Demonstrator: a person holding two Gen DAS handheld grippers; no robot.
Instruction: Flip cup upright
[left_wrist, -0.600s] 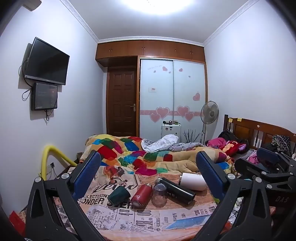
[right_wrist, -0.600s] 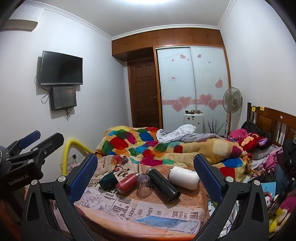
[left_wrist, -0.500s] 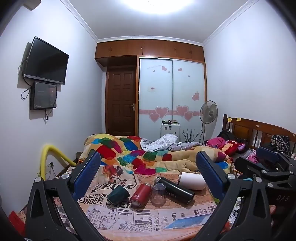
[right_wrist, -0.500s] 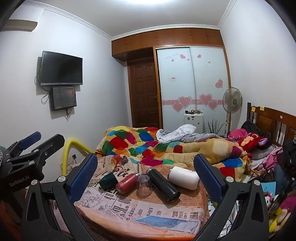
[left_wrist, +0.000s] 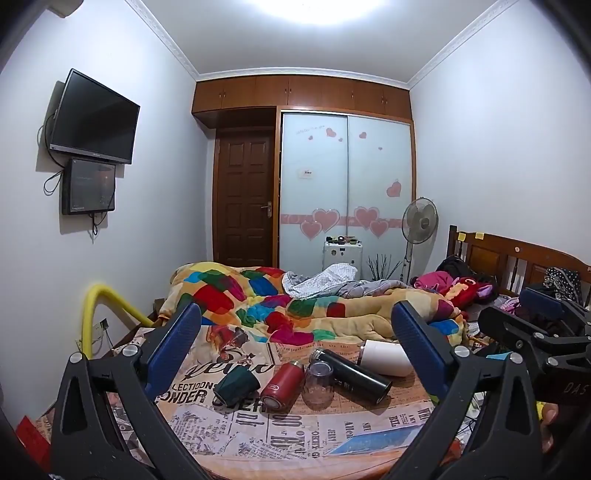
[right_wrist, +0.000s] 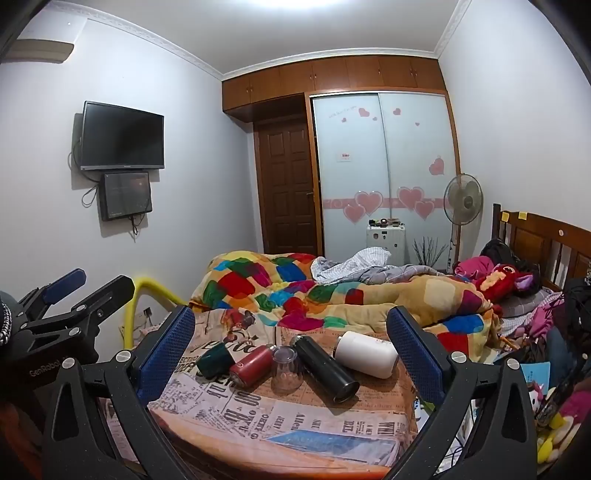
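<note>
Several cups lie in a row on a newspaper-print table (left_wrist: 258, 435): a dark green cup (left_wrist: 233, 387) on its side, a red flask (left_wrist: 282, 384) on its side, a clear glass (left_wrist: 318, 384) standing upside down, a black flask (left_wrist: 351, 373) and a white bottle (left_wrist: 386, 357) on their sides. They also show in the right wrist view: green (right_wrist: 215, 359), red (right_wrist: 252, 368), glass (right_wrist: 286, 373), black (right_wrist: 325, 368), white (right_wrist: 365, 353). My left gripper (left_wrist: 295, 350) and right gripper (right_wrist: 290, 350) are open, empty, held back from the table.
A bed with a colourful patchwork quilt (left_wrist: 295, 306) lies behind the table. A yellow padded rail (left_wrist: 107, 306) stands at the left. A wooden headboard (left_wrist: 517, 258) and piled clothes are at the right. The right gripper's body (left_wrist: 535, 332) shows at the left view's right edge.
Both views have shifted only slightly; the left wrist view drifted a little. The cups have not moved and both grippers stay open.
</note>
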